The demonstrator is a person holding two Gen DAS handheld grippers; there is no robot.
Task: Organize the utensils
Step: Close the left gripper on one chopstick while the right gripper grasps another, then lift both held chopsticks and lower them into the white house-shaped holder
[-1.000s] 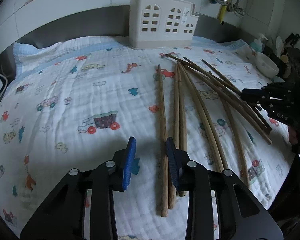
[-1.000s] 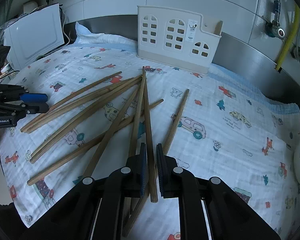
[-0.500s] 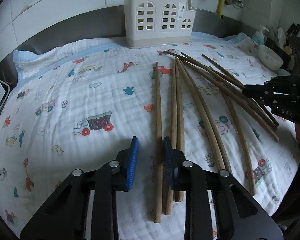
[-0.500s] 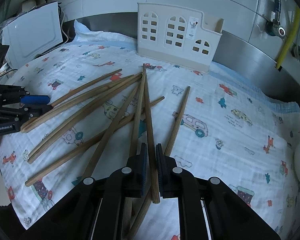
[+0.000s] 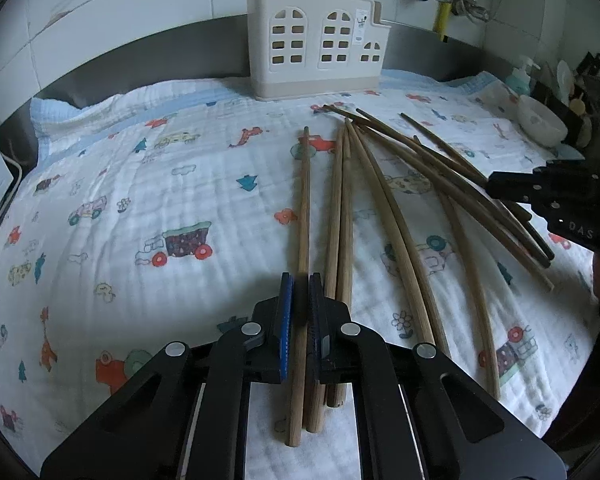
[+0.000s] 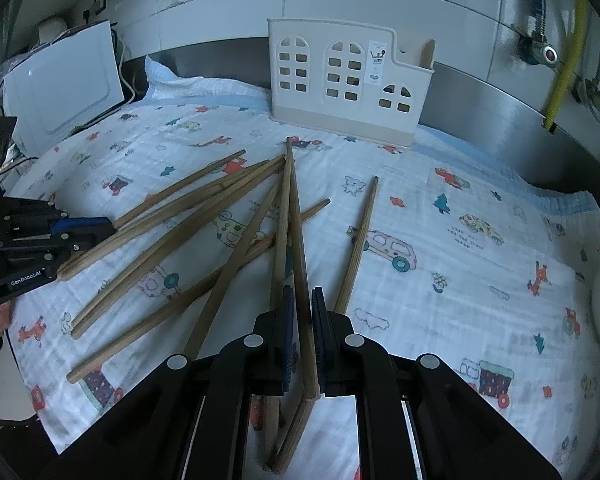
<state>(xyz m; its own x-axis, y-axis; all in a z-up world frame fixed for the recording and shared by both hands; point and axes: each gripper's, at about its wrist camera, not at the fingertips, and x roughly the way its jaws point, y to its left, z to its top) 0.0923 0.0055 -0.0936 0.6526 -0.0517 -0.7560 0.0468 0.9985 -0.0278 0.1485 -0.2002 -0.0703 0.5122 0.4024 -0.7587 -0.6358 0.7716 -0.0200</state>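
Since the earlier frames the left gripper (image 5: 300,304) has drawn its fingers together from wide apart, and they have just been closing on the leftmost chopstick (image 5: 303,216) of the spread; the blue pads now press that stick on both sides near its thick end. Right gripper (image 6: 300,312) shows no such change: its fingers are clamped on one chopstick (image 6: 298,240) that runs away toward 12 o'clock in its own view. Both held sticks appear to lie low on the printed cloth (image 5: 148,184) that covers the table, neither clearly lifted. Progress is judged as early. The cream utensil holder (image 6: 340,80) stands upright at 12 o'clock against the steel backsplash, and nothing is seen through its window cut-outs, so no stick appears filed yet. All chopsticks in view lie fanned on the cloth between the grippers and the holder, thin ends converging toward it. Count from the right wrist view: about nine chopsticks, though overlaps near the crossing make the figure uncertain; one holder; two grippers. Remaining work, as judged: lift the two gripped sticks, carry them to the holder, then repeat for the rest. A white bowl (image 5: 540,126) sits at 2 o'clock in the left view, clear of the work.
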